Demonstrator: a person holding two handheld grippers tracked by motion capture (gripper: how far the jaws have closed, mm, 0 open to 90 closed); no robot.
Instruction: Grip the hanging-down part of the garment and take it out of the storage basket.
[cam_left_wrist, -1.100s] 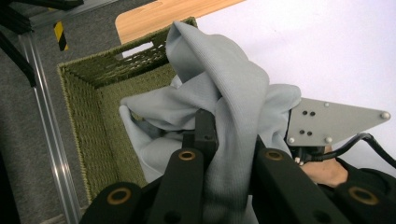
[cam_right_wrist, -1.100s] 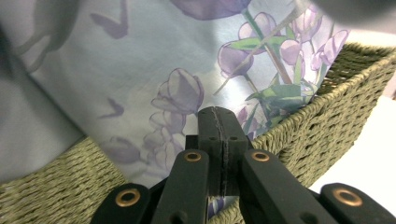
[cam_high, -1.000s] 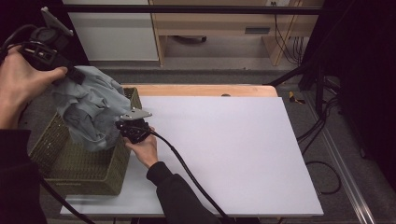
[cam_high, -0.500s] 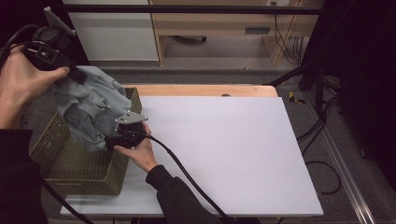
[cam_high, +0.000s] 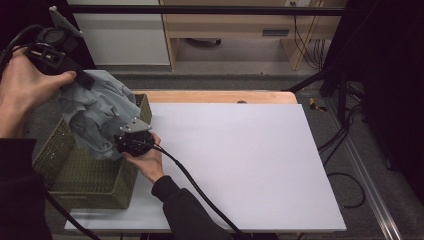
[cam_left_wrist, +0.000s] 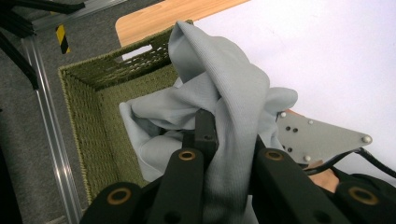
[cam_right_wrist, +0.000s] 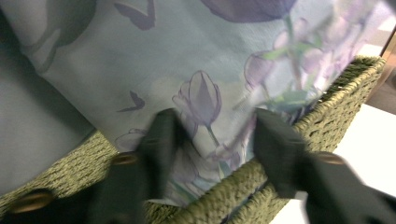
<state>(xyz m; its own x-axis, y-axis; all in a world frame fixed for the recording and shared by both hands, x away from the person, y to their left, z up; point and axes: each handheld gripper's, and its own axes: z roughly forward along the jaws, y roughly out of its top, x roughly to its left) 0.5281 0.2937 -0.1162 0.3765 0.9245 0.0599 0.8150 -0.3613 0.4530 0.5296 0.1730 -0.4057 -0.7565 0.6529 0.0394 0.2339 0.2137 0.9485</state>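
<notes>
A grey cloth (cam_high: 95, 115) hangs bunched above a green woven basket (cam_high: 90, 180) at the table's left end. My left gripper (cam_high: 84, 80), raised at the upper left, is shut on the cloth's top. In the left gripper view the left gripper (cam_left_wrist: 229, 140) pinches a fold of the cloth (cam_left_wrist: 224, 84) over the basket (cam_left_wrist: 93, 116). My right gripper (cam_high: 121, 143) presses against the cloth's lower part at the basket's right wall. In the blurred right gripper view the right gripper (cam_right_wrist: 215, 126) stands open against a tulip-printed side of the cloth (cam_right_wrist: 187, 56), just above the basket's rim (cam_right_wrist: 341, 98).
A white sheet (cam_high: 240, 160) covers the table to the right of the basket, with a wooden edge (cam_high: 215, 96) at the back. The right gripper's cable (cam_high: 195, 185) trails across the sheet toward the front. Cables and dark stands crowd the floor at the right.
My right gripper has moved a little to the left, in against the hanging cloth. The left gripper keeps its hold on the cloth at about the same height.
</notes>
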